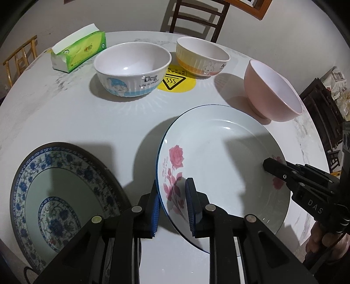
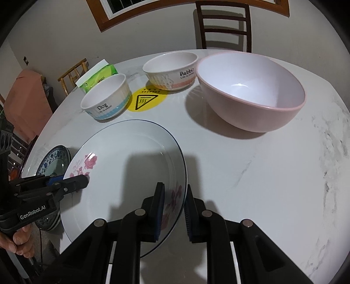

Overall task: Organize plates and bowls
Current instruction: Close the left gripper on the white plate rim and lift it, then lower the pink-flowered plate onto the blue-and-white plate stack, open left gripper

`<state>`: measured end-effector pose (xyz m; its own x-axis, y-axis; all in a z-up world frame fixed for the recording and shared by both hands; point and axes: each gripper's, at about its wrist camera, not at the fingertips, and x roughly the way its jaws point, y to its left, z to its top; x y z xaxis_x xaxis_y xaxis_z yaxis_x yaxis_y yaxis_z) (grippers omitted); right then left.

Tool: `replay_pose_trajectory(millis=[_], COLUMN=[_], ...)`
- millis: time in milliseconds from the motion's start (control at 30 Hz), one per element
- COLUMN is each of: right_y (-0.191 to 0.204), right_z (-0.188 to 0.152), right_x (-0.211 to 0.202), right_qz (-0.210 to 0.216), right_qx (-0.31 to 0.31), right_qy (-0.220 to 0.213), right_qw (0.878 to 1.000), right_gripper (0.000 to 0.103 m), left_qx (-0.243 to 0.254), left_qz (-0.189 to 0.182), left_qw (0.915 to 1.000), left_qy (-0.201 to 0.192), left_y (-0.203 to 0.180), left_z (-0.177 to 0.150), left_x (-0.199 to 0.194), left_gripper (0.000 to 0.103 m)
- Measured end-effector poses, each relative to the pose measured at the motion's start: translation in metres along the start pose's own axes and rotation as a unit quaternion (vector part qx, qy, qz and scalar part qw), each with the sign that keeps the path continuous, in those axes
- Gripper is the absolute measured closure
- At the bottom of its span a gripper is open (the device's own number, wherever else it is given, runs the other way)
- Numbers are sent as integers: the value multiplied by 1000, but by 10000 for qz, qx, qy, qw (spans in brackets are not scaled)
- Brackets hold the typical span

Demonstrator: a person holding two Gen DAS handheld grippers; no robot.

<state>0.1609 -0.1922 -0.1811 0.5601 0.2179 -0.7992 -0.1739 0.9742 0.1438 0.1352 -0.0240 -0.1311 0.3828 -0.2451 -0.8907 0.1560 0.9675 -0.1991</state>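
Observation:
A white rose plate is held above the white round table. My left gripper is shut on its left rim. My right gripper is shut on its right rim; the plate shows there too. A blue-patterned plate lies on the table to the left, also in the right wrist view. Behind stand a Dog bowl, a Rabbit bowl and a pink bowl. In the right wrist view they are the Dog bowl, Rabbit bowl and pink bowl.
A green tissue pack lies at the table's far left. A yellow warning sticker marks the table centre. Dark chairs stand behind the table, and a wooden chair stands at the left.

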Motion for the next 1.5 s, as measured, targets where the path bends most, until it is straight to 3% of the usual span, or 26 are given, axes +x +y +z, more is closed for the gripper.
replay_pose_trajectory(millis=[733, 1500], right_y=[83, 186], right_z=[-4, -12], right_x=[-11, 31], right_qz=[374, 856], right_qx=[-572, -1160], right_qy=[-87, 292], right_qw=[9976, 9891], right_gripper=[86, 86], left_qx=[-502, -1297], left_qz=[352, 835], left_qw=[9974, 9873], left_qy=[-371, -371], left_y=[65, 164], left_z=[-34, -76], left_x=[-61, -88], left_gripper=[84, 84])
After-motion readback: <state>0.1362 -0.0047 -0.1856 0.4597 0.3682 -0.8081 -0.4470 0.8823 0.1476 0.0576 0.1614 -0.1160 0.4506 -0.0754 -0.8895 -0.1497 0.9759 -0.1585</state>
